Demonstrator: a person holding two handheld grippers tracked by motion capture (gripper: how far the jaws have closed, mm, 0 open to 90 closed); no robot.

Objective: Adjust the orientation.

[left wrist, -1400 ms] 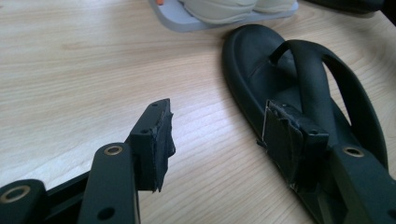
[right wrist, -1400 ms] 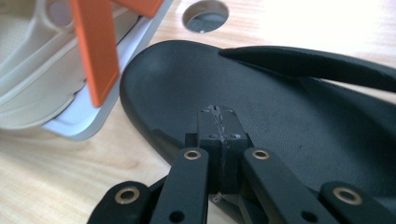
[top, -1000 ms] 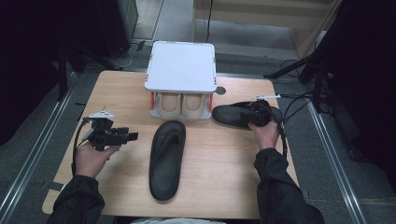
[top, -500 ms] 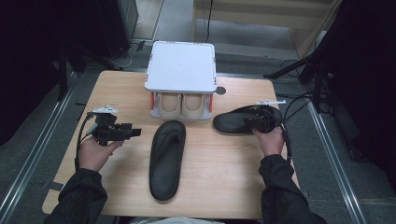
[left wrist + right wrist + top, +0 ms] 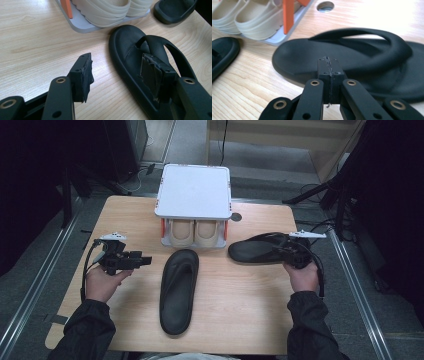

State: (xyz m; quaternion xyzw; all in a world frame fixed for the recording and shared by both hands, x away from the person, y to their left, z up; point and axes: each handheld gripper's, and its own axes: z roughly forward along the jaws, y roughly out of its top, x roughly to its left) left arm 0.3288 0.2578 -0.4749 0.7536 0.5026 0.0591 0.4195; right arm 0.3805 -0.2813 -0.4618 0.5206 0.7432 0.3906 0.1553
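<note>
From the high view, the small white two-tier shoe rack (image 5: 194, 190) already holds a pair of cream rubber sandals (image 5: 194, 233) on its lower shelf, while two black foam flip-flops lie outside it — one (image 5: 178, 290) in front of the rack, the other (image 5: 260, 249) to its right — so I judge the storing unfinished. In the left gripper view, the left gripper (image 5: 120, 72) gapes wide, empty, over the front flip-flop. In the right gripper view, the right gripper (image 5: 328, 65) is pressed closed, holding nothing — just at the right-hand flip-flop's edge.
</note>
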